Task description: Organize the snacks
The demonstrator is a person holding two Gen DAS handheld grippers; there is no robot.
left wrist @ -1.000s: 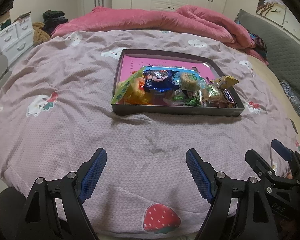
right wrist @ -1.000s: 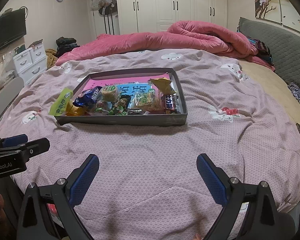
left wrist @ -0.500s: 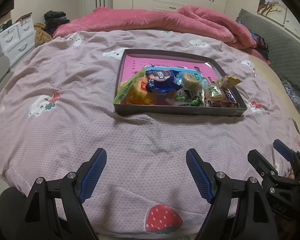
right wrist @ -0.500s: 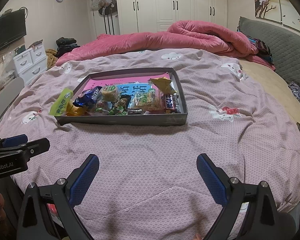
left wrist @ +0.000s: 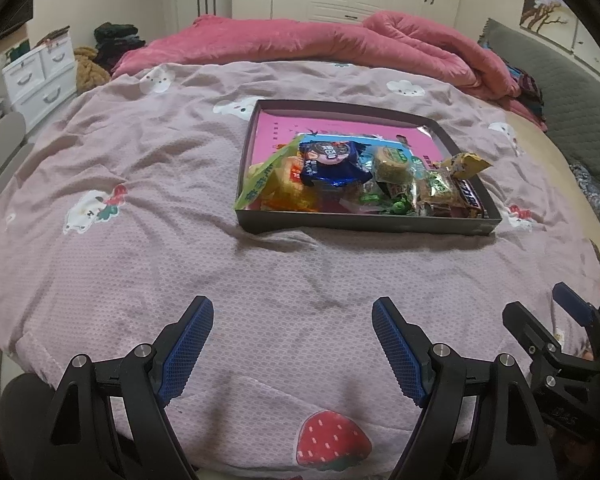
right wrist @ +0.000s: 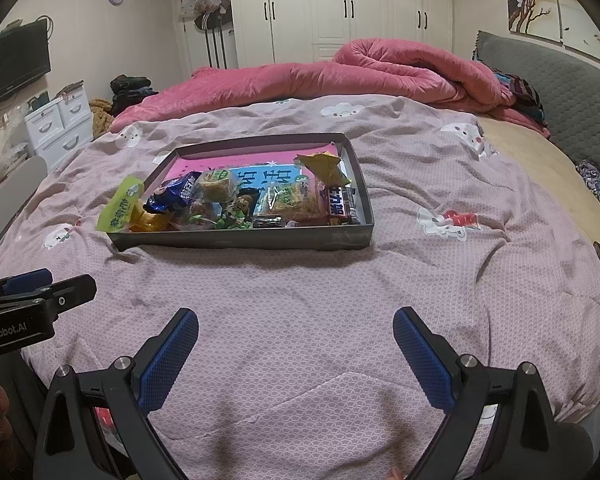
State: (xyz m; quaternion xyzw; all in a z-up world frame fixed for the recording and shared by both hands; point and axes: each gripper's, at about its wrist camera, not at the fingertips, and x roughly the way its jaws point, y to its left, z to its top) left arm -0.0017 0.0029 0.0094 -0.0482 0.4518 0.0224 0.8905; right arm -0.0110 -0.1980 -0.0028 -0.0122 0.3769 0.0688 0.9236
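Left hand-held gripper [left wrist: 292, 322]: jaws wide apart, nothing between them, hovering over the near edge of the bed [left wrist: 148, 216]. Right hand-held gripper [right wrist: 296, 334]: jaws also wide, nothing between them, just beside the left one; each shows at the edge of the other's view.

Count, left to right:
- 2 hand-held grippers, each with 2 blue pads.
- 1 dark shallow tray [left wrist: 364, 226] mid-bed, well apart from both grippers, sitting flat on the lilac printed cover.
- All snacks sit inside the tray, heaped toward its near wall; far half shows bare pink liner.
- Snacks I can tell apart, about 7: 1 green-yellow packet [left wrist: 266, 178] sticking over the tray's left rim; 1 orange pack [left wrist: 290, 190] under it; 1 dark blue cookie pack [left wrist: 332, 160]; 1 round cake in clear wrap [left wrist: 392, 162]; 1 green-wrapped candy cluster [left wrist: 396, 204], count of pieces unclear; 1 clear pack of brown bars [left wrist: 440, 192]; 1 yellow packet [left wrist: 466, 164] on top of 1 dark chocolate bar [left wrist: 470, 196] at the right wall.
- 1 flat blue packet [right wrist: 268, 178] lies underneath the pile.
- 1 pink quilt [left wrist: 320, 44] bunched at the far end of the bed.
- 1 strawberry print [left wrist: 332, 440] on the cover, right under the left gripper.
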